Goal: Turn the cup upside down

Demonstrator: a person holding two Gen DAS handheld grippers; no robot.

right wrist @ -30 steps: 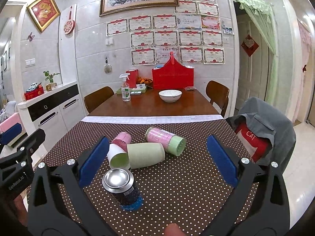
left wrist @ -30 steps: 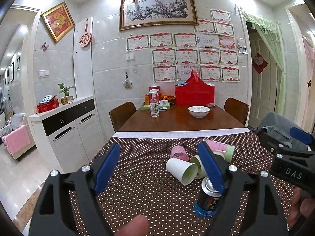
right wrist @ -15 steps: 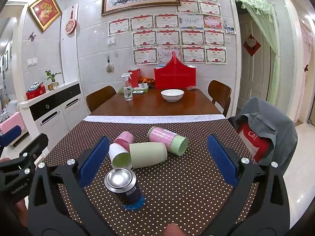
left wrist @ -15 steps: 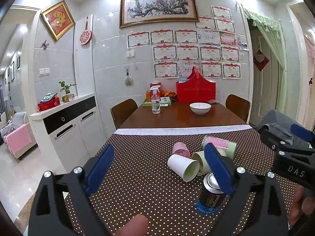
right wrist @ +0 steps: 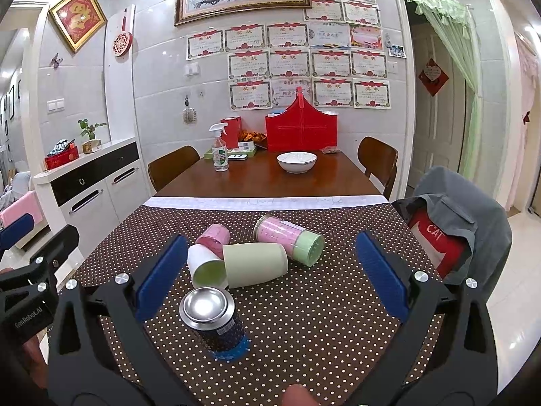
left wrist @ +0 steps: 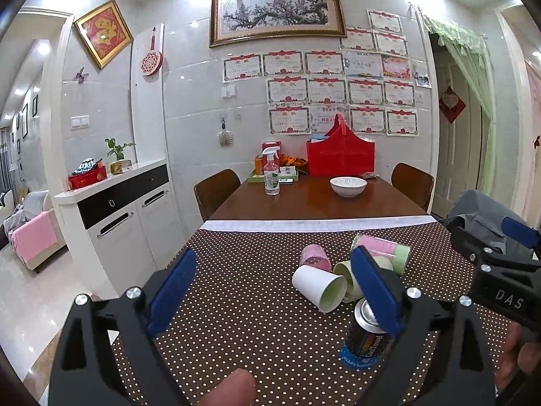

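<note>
Several cups lie on their sides on the dotted tablecloth (right wrist: 331,308): a white cup (left wrist: 319,287) (right wrist: 206,267), a pale green cup (right wrist: 255,264), a pink cup (right wrist: 213,235) and a pink tumbler with a green end (right wrist: 287,238). A dark can (right wrist: 213,318) (left wrist: 365,335) stands upright in front of them. My left gripper (left wrist: 270,291) is open and empty, left of the cups. My right gripper (right wrist: 270,270) is open and empty, above the table, with the cups between its fingers in view.
The bare wooden table beyond holds a white bowl (right wrist: 297,161), a spray bottle (right wrist: 219,150) and a red basket (right wrist: 301,128). Chairs stand at both sides; a grey jacket (right wrist: 463,223) hangs on the near right chair. A white cabinet (left wrist: 118,216) stands left.
Both grippers have drifted back and up a little, so the cups and can sit slightly lower and farther in view. Nothing was taken hold of.
</note>
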